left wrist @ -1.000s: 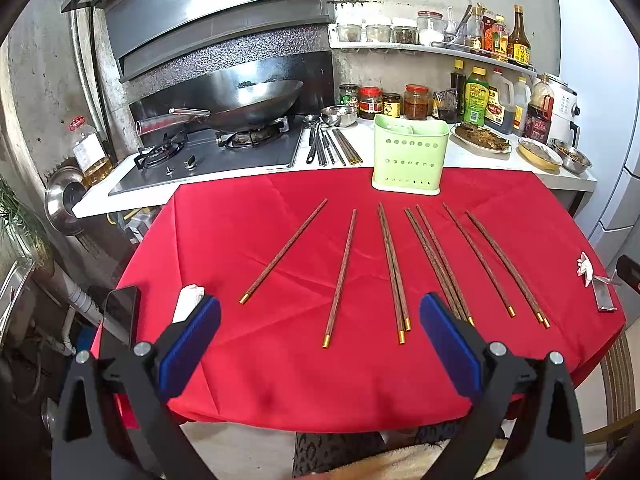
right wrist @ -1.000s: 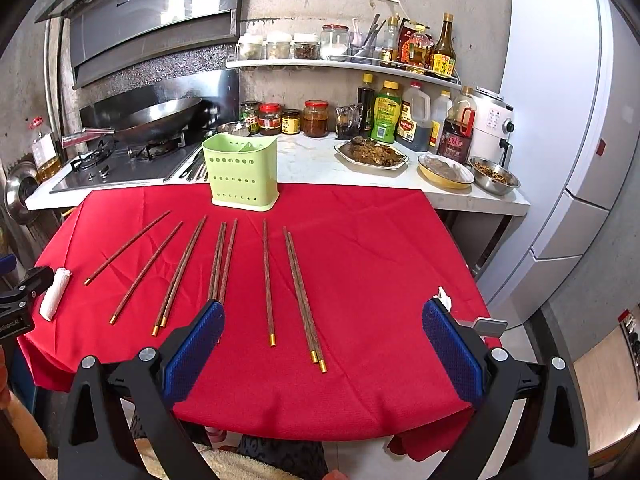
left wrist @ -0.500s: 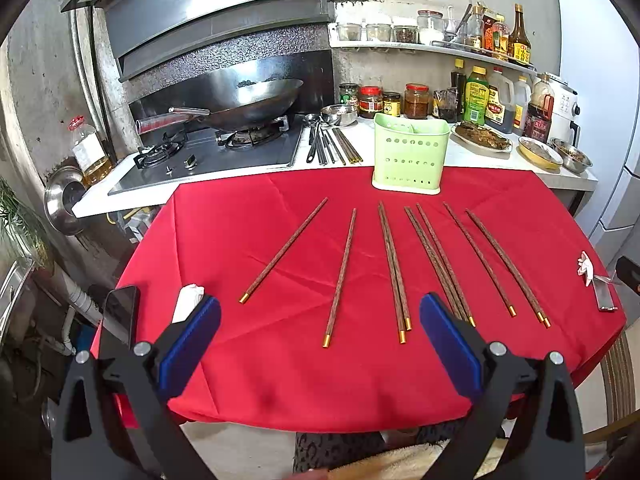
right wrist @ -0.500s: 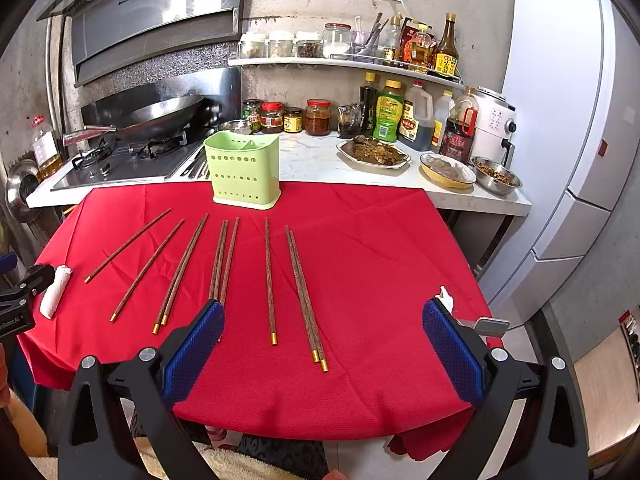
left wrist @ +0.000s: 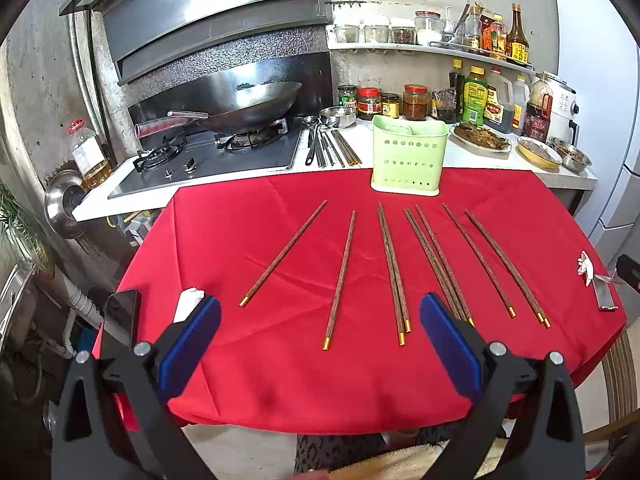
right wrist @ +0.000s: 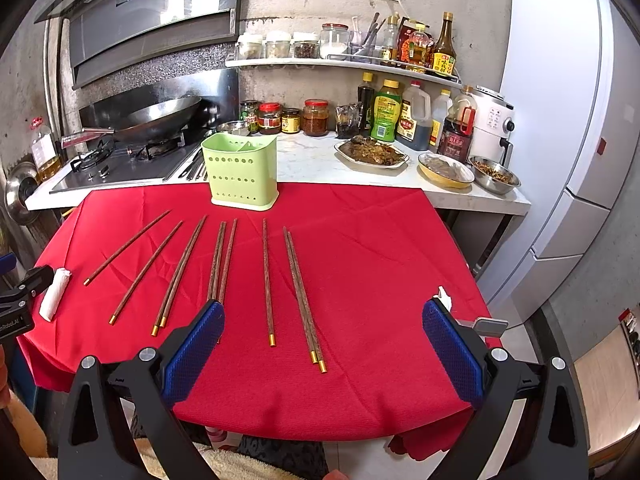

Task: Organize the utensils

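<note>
Nothing picked up yet, you're just lining up

You're hovering both the left gripper [left wrist: 320,344] and right gripper [right wrist: 324,344] wide open over chopsticks [right wrist: 268,284] lying on the red cloth [right wrist: 380,264]; next probably means pinching one for the green holder [right wrist: 240,176].

The left gripper [left wrist: 320,340] is sitting low in the frame's bottom centre, its 2 blue-padded fingers [left wrist: 191,346] spread wide and gripping nothing. The right gripper [right wrist: 322,344] is mirroring it, jaws equally wide, also gripping nothing.
</note>
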Available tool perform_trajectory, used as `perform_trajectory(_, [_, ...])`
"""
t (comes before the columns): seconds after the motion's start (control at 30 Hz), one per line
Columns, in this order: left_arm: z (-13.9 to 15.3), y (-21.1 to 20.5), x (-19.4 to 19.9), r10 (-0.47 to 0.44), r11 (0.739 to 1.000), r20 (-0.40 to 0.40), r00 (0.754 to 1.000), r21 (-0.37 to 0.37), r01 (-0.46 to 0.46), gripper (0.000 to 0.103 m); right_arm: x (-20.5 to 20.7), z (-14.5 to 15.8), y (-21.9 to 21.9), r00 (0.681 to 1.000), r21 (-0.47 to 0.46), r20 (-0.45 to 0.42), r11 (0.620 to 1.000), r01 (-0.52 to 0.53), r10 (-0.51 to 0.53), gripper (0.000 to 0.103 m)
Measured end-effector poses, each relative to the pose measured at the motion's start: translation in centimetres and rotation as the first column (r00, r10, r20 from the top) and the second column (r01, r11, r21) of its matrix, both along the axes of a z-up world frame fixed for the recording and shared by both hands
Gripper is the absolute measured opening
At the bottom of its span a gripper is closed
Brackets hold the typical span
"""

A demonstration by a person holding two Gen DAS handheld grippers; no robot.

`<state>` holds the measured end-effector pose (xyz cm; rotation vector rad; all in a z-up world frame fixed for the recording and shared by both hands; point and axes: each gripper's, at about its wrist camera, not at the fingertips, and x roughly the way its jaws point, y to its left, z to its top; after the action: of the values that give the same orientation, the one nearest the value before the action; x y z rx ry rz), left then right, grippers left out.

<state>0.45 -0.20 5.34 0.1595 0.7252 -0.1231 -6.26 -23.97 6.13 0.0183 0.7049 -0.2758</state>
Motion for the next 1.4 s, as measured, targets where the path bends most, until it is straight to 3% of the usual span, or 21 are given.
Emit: perform_trajectory(1.4, [0.4,0.48,0.12,-0.001,1.0,0.008,1.0,0.0,0.001,0.097,-0.02,0.11,-0.24,1.0,0.001,-0.002,1.0,-0.002,0.002,0.097])
